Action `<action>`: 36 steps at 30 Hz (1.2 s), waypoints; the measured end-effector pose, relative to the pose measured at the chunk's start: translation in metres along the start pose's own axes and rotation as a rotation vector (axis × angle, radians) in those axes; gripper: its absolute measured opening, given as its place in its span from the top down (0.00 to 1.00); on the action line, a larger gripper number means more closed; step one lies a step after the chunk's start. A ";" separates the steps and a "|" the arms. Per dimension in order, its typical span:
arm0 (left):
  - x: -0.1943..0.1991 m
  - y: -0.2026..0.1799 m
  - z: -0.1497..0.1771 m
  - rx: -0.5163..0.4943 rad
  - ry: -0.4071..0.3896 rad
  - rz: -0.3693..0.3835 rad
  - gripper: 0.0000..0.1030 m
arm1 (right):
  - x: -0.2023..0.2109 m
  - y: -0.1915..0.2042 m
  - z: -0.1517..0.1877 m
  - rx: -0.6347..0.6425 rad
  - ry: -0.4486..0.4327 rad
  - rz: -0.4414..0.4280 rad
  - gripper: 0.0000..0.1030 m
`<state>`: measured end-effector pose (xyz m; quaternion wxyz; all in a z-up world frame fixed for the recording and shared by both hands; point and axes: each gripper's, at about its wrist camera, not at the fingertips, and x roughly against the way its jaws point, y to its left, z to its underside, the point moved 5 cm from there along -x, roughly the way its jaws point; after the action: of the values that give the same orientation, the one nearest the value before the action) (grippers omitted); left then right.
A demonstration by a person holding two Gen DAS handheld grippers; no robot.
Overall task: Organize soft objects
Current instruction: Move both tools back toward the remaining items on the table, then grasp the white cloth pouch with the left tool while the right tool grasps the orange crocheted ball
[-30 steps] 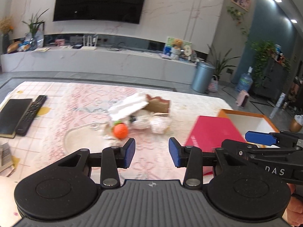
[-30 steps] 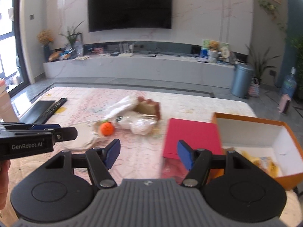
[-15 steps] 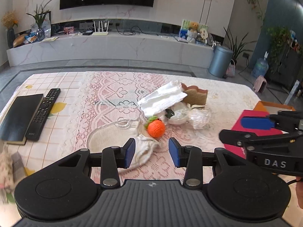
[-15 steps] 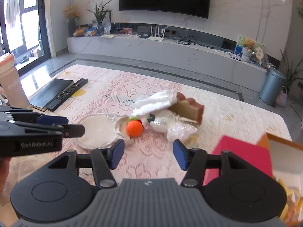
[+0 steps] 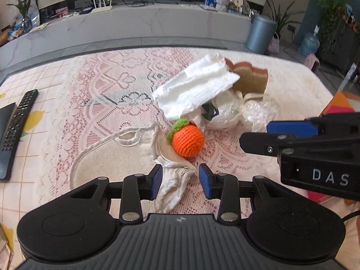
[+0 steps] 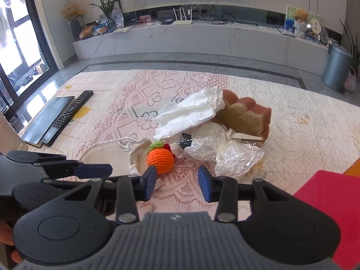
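Left tongs point(image 5: 180, 175): matte black housing, ribbed grey centre plate, blue pads point(image 5: 156, 181), silver pivot screws. Right tongs point(image 6: 176, 185): identical build; white "DAS" lettering at 3 o'clock in left view. Bare skin at 8 o'clock, right view.

Red lid point(image 6: 333, 204) cut off by the right frame edge.

Both views are bright with even daylight. In the right wrist view the light enters through the window point(image 6: 13, 45) at far left, which is blown out white, and a pale sheen lies on the floor point(image 6: 74, 60) beside it. Shadows on the tablecloth point(image 6: 292, 117) are soft and faint. Clear plastic point(image 6: 238, 157) near the window-lit cloth shows small glints. Fisheye bending curves the console point(image 5: 144, 20), and the corners darken. The left wrist view is slightly motion-blurred.
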<state>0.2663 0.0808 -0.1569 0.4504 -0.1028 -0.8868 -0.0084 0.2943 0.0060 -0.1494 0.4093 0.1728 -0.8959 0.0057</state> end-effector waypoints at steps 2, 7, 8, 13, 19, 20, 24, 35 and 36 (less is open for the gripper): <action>-0.009 -0.003 0.002 -0.035 0.011 -0.012 0.56 | -0.008 -0.004 0.000 -0.010 0.011 -0.005 0.59; -0.029 -0.007 0.006 -0.103 0.038 -0.057 0.51 | -0.022 -0.008 0.000 -0.019 0.020 -0.031 0.59; -0.033 -0.006 0.007 -0.093 0.048 -0.054 0.51 | -0.025 -0.008 0.000 -0.021 0.023 -0.041 0.59; -0.033 0.012 0.007 0.029 0.043 -0.008 0.75 | -0.042 -0.003 -0.001 -0.014 0.033 -0.085 0.59; -0.012 0.034 0.004 0.137 -0.035 -0.088 0.91 | -0.062 0.004 -0.004 -0.038 0.045 -0.128 0.59; -0.010 0.040 0.003 0.165 -0.045 -0.099 0.91 | -0.065 0.005 -0.005 -0.047 0.045 -0.132 0.57; -0.008 0.053 0.003 0.226 -0.050 -0.113 0.91 | -0.081 0.013 -0.006 -0.054 0.063 -0.134 0.51; -0.004 0.056 0.001 0.234 -0.069 -0.117 0.91 | -0.105 0.014 -0.005 -0.099 0.114 -0.133 0.60; -0.002 0.055 0.001 0.233 -0.074 -0.118 0.91 | -0.102 0.015 -0.005 -0.097 0.114 -0.141 0.61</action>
<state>0.2767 0.1345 -0.1633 0.4248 0.0021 -0.9024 0.0721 0.3554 0.0516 -0.2191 0.4670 0.2148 -0.8559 -0.0566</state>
